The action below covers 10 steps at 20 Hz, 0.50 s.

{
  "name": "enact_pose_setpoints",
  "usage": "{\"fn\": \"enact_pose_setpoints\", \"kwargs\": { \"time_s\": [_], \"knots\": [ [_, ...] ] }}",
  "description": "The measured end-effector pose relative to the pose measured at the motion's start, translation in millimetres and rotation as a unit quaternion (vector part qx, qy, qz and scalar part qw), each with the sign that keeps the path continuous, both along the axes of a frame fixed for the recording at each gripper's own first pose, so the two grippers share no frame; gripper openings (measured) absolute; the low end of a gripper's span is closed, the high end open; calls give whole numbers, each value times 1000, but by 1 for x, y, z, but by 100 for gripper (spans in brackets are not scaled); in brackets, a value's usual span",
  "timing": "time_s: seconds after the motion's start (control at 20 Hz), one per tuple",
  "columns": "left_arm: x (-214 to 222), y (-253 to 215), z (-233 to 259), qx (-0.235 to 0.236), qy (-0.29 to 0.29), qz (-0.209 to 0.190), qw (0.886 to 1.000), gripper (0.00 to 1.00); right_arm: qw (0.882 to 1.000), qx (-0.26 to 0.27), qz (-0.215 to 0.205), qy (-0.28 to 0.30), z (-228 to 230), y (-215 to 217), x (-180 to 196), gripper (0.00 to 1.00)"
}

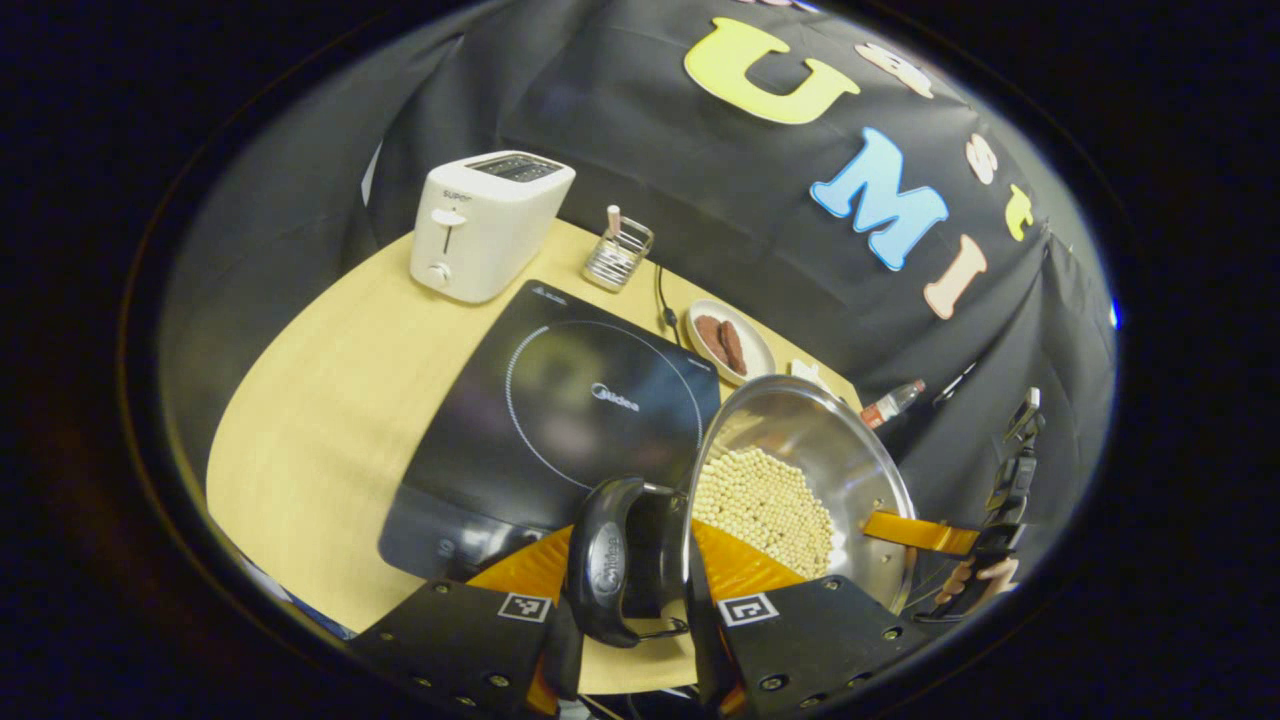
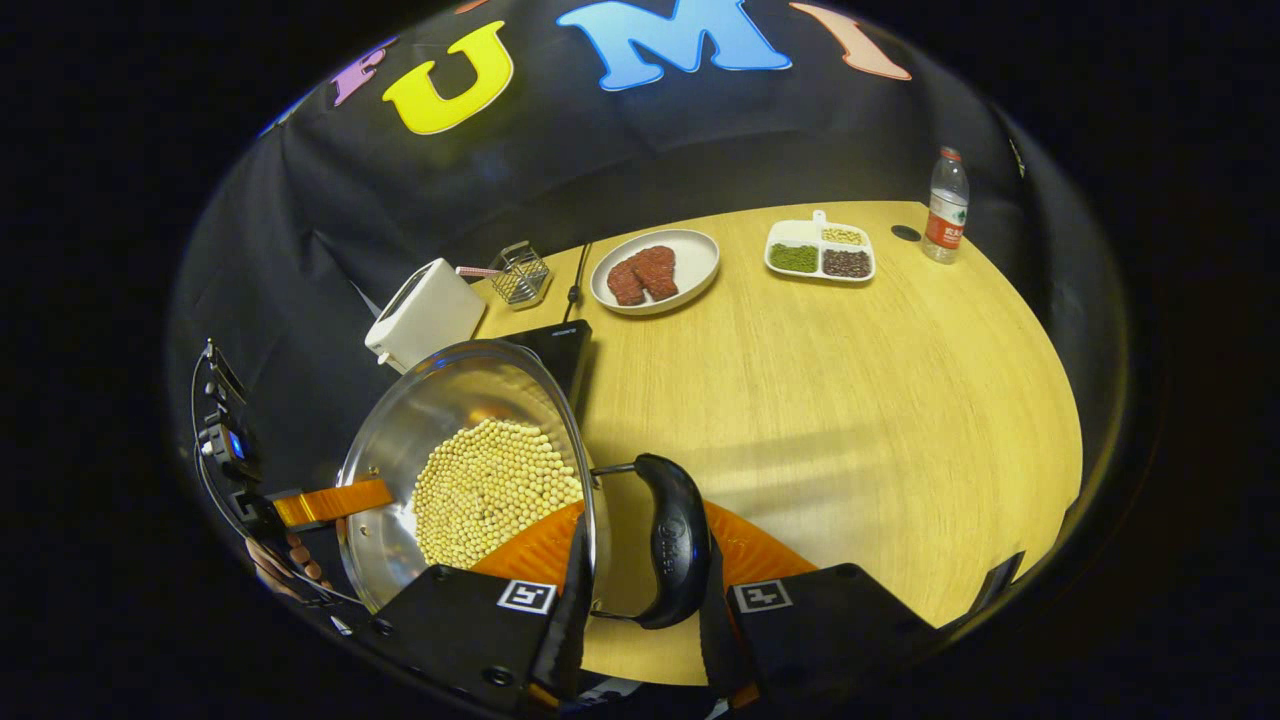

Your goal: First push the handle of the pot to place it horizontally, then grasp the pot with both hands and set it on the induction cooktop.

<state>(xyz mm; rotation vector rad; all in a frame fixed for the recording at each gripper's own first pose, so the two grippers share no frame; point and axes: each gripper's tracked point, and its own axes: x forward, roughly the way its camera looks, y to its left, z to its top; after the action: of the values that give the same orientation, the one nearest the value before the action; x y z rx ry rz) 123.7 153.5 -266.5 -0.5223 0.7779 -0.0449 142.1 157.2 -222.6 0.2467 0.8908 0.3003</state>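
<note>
Two grippers held the pot (image 1: 800,480) by its opposite side handles, so that its load of pale beans (image 2: 495,490) stayed level. In the left gripper view, we saw the left gripper (image 1: 640,590) closed on one black handle (image 1: 615,560); in the right gripper view, the right gripper (image 2: 635,580) clamped the other handle (image 2: 675,535). The pot appeared lifted above the wooden table (image 2: 850,400), its rim overlapping the near corner of the induction cooktop (image 1: 560,410), not yet centred on the ring. We judged the carry under way, with placement remaining. A toaster (image 1: 485,225) stood behind the cooktop, clear of the path.
</note>
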Motion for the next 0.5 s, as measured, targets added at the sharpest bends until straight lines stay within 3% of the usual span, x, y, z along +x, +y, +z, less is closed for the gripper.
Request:
{"fn": "enact_pose_setpoints", "kwargs": {
  "time_s": [0.1, 0.15, 0.2, 0.25, 0.5],
  "knots": [
    [10, 21, -4, 0, 3, 5, 1000, 46, 1000, 4, 4, 7, -1, 17, 8, 46],
    [14, 29, -6, 0, 5, 7, 1000, 46, 1000, 4, 4, 10, -2, 26, 14, 50],
    [19, 37, -7, 0, 4, 10, 1000, 49, 1000, 4, 5, 10, 0, 32, 19, 49],
    [21, 42, -6, 0, 3, 12, 1000, 46, 1000, 4, 7, 8, -1, 40, 28, 46],
    [59, 79, -17, 3, -1, 19, 1000, 48, 1000, 9, 8, 4, -7, 75, 64, 50]
  ]
}}
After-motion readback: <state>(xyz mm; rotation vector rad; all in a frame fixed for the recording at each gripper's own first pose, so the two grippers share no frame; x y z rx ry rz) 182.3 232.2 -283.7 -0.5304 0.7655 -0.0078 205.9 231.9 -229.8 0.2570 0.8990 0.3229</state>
